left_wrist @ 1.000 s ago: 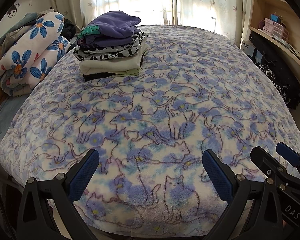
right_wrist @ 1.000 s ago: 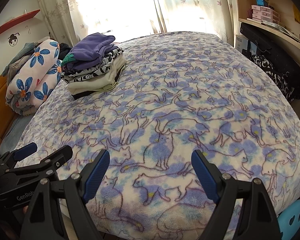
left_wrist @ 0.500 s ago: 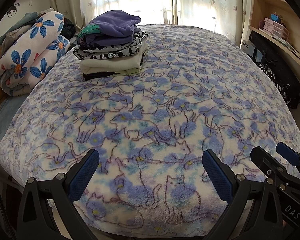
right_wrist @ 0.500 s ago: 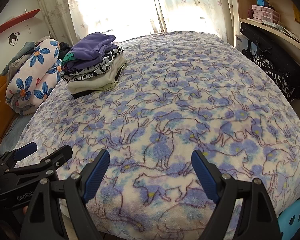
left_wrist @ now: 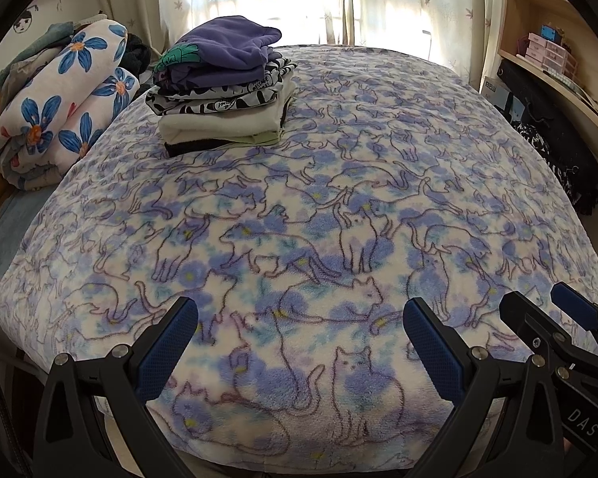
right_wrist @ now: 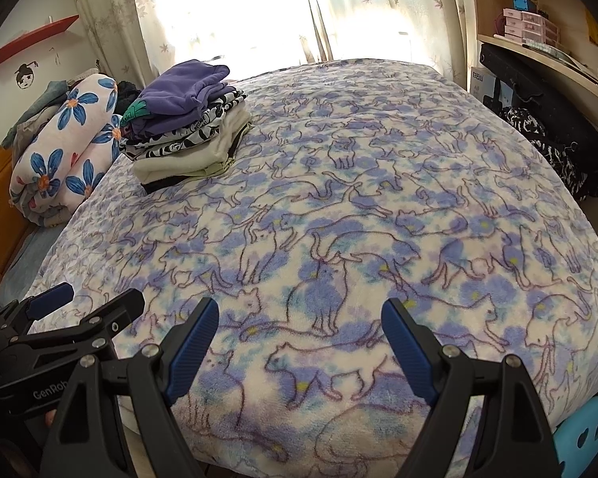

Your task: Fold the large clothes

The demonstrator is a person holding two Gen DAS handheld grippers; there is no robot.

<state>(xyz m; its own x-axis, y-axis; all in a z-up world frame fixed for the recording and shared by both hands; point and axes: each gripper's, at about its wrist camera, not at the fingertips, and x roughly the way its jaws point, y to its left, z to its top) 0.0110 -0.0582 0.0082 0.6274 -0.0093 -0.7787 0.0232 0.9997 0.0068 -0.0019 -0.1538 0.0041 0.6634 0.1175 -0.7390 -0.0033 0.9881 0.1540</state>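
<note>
Nothing has changed: left tool and right tool stay spread, empty, near the bed's foot; folded stack complete

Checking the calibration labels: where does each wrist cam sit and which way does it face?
Left wrist: on the left gripper, facing down-forward over the cat-print blanket; own open fingers, right gripper at right edge.
Right wrist: on the right gripper, same heading; own open fingers, left gripper at left.
Shared: blanket, folded clothes stack, flowered bundle, curtained window.
</note>
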